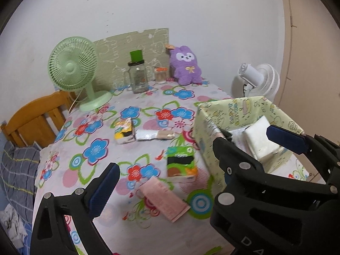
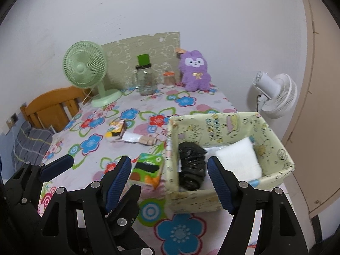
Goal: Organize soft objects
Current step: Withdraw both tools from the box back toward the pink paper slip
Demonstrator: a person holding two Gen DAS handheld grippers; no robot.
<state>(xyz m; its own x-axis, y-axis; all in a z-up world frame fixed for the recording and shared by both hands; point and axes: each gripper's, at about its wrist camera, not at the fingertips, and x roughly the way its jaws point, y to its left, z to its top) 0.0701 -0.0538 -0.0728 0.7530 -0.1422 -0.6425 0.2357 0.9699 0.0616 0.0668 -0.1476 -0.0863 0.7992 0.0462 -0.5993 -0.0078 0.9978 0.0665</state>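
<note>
Left wrist view: the left gripper (image 1: pixel 191 163) stands with its jaws spread wide and nothing between the pads; its left finger is in full sight over the floral tablecloth (image 1: pixel 119 148), while the right gripper's body crosses in front at the lower right and hides where the left gripper's other finger meets its body; a blue pad (image 1: pixel 286 138) juts over the patterned storage box (image 1: pixel 214 131); in the box lies a white tissue pack (image 1: pixel 261 142), partly covered; on the cloth rest a green tissue pack (image 1: pixel 180 163), a pink packet (image 1: pixel 165 199), a yellow tissue pack (image 1: pixel 124 131) and a white wrapped item (image 1: pixel 155 135), the last two blurred; at the back stand a green desk fan (image 1: pixel 74 68), a glass jar (image 1: pixel 139 78) and a purple plush toy (image 1: pixel 187 65).

Right wrist view: the right gripper (image 2: pixel 167 180) holds its fingers apart, gripping nothing; they frame the box's near wall; a black bag bundle (image 2: pixel 191 167) sits inside beside the white pack; the box's near corner is cut by the right finger; the left gripper fills the lower left, hiding the pink packet; a white fan (image 2: pixel 276 93) stands beyond the table edge.
</note>
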